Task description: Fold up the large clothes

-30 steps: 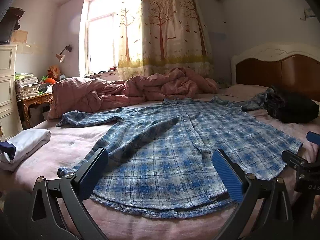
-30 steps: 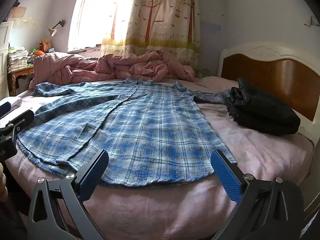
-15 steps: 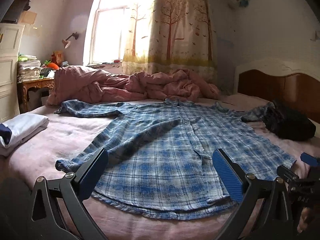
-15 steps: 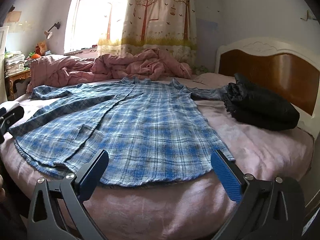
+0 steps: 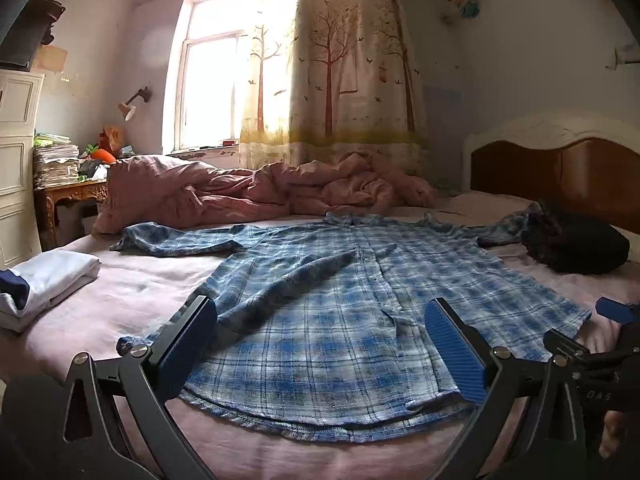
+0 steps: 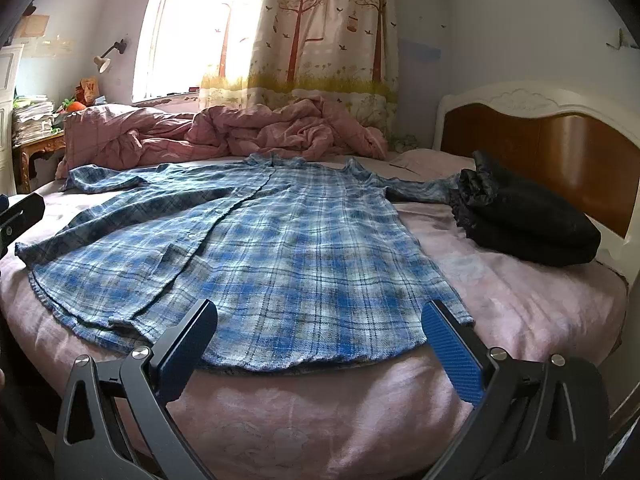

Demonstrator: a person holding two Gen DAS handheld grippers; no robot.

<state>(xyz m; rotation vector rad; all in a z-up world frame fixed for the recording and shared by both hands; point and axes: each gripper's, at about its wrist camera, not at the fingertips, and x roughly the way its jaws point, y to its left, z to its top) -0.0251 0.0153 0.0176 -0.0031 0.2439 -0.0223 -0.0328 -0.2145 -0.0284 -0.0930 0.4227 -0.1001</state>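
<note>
A large blue plaid shirt [image 5: 340, 312] lies spread flat, front up, on the pink bed, hem toward me, collar far; it also shows in the right wrist view [image 6: 280, 248]. One sleeve stretches far left [image 5: 172, 238], the other reaches right under a black bundle. A flap of the left front lies folded over the shirt [image 5: 288, 284]. My left gripper [image 5: 320, 344] is open and empty, just above the hem's left half. My right gripper [image 6: 320, 340] is open and empty, above the hem's right corner.
A folded black garment [image 6: 524, 220] lies at the right by the wooden headboard [image 6: 560, 152]. A crumpled pink duvet [image 5: 260, 196] fills the far side. Folded white clothes [image 5: 48, 284] sit at the bed's left edge. A side table with papers [image 5: 60, 168] stands left.
Both grippers have dropped lower and tilted up slightly, so the shirt sits lower and flatter in both views. The shirt has not moved. Both grippers stay open.
</note>
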